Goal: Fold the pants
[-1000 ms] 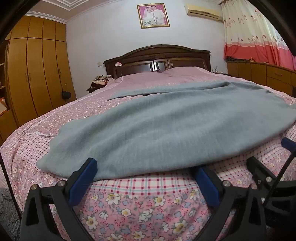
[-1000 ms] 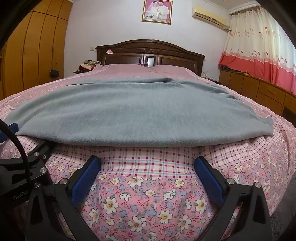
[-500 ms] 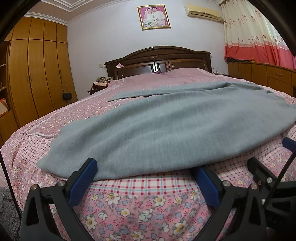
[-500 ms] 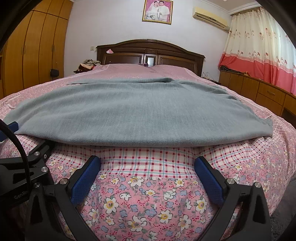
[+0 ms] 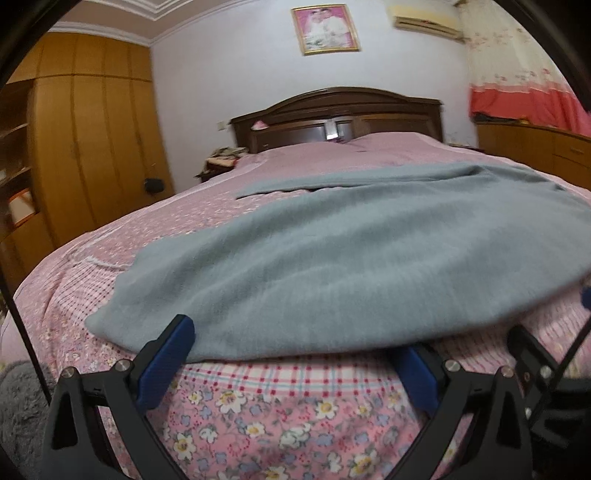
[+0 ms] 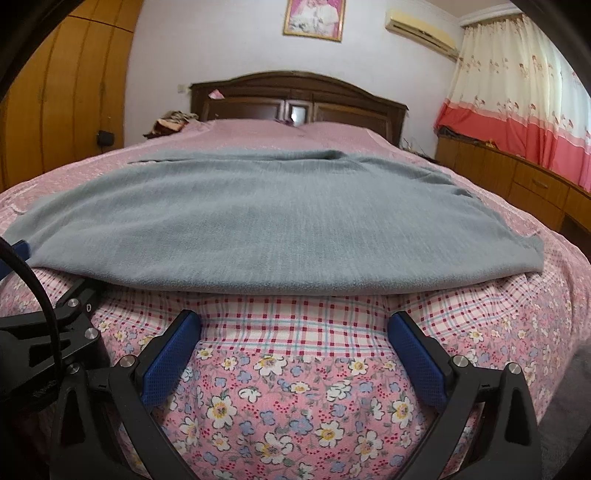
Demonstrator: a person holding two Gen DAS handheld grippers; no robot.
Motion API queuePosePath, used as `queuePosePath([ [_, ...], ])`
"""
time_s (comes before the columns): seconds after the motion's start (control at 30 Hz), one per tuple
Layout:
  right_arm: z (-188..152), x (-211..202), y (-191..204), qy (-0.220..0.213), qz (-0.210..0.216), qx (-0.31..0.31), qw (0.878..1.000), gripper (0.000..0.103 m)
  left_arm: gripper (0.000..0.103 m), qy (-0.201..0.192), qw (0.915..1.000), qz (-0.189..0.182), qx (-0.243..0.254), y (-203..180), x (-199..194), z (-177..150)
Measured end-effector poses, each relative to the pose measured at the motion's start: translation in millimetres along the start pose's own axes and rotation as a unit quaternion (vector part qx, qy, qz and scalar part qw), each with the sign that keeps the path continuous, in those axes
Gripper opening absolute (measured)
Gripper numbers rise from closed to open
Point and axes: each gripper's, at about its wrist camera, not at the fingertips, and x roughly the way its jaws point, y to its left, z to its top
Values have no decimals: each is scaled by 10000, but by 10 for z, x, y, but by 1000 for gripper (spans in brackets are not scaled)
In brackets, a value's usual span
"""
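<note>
2 grippers are hovering low at the foot of the bed, side by side. The left gripper (image 5: 295, 354) is holding its jaws wide, and its blue pads (image 5: 166, 360) are reaching the near edge of the pants (image 5: 351, 266); the left pad is lying over the cloth edge, the right pad is partly under it. The right gripper (image 6: 293, 350) is also keeping its jaws wide, with nothing between them, and it is staying just short of the pants (image 6: 258, 229), over the checked strip of the bedcover (image 6: 291, 413). The grey pants are lying flat across the bed, spread from left to right. Behind them the dark headboard (image 6: 295, 96) is standing against the wall, under a framed picture (image 6: 314, 16).
</note>
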Motion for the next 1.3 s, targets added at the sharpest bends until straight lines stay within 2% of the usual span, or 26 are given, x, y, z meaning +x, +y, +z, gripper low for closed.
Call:
queuePosePath([
  [0.4,44,63,41,166,-422,181,9988,103,103,-26,9991,323,-271,37,-13,-32],
  [0.8,24,26,62,100,-521,175,9984,103,102,12,9986,512,-159,-74,-86,-66],
  [1.17,-9,-1,51,-69,-409,-53,9991,103,103,-78,9992,296,246,-130,-157,-68],
  [1.3,-20,-16,54,-117,-373,-175,9991,103,103,135,9993,-70,348,-65,-107,-26],
])
